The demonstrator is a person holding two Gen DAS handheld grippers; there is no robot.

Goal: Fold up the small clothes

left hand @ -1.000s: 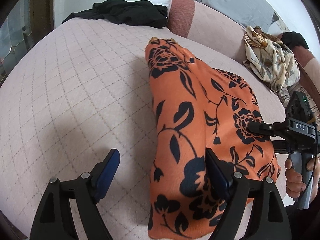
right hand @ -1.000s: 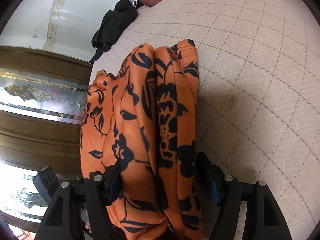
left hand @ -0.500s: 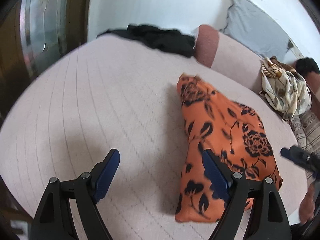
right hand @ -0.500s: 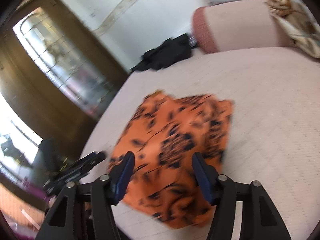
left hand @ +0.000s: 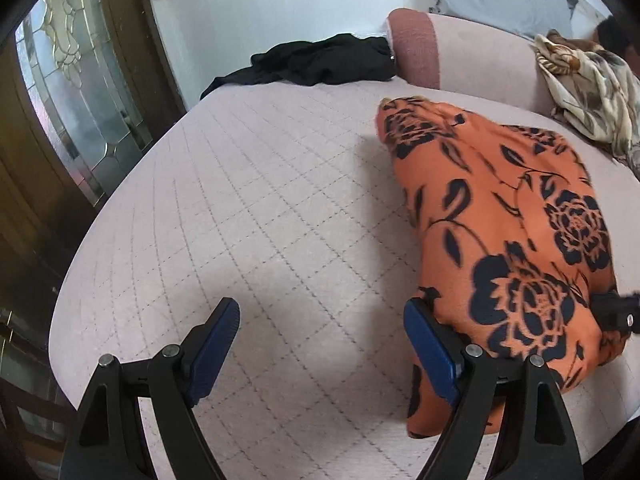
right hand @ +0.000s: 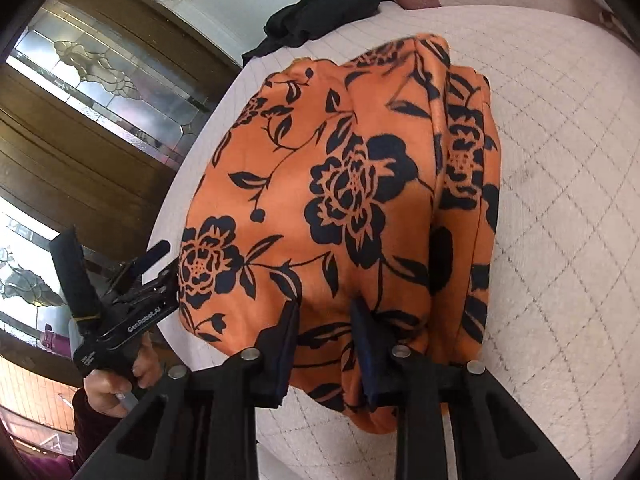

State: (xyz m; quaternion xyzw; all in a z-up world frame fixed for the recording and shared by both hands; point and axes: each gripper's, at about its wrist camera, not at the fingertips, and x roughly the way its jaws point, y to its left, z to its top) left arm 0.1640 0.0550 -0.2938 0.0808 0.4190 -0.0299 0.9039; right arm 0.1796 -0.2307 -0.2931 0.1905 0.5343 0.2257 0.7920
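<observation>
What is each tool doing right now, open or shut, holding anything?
Left tool: open, holding nothing, beside the orange cloth.
Right tool: has just been closing, now pinching the orange cloth's near edge.

Only one piece of writing can be read. In the right wrist view, the black two-finger left gripper (right hand: 154, 256), held in a hand (right hand: 116, 390) off to the left of and below the right gripper's own fingers, carries white lettering along the flat side of its black body, reading "GenRobot.AI". A second, smaller line of white print sits lower on the same black body, nearer the hand, but it is too small and blurred to make out. The left wrist view shows no legible text; the black tip of the right gripper (left hand: 614, 308) at its right edge bears no readable mark.
</observation>
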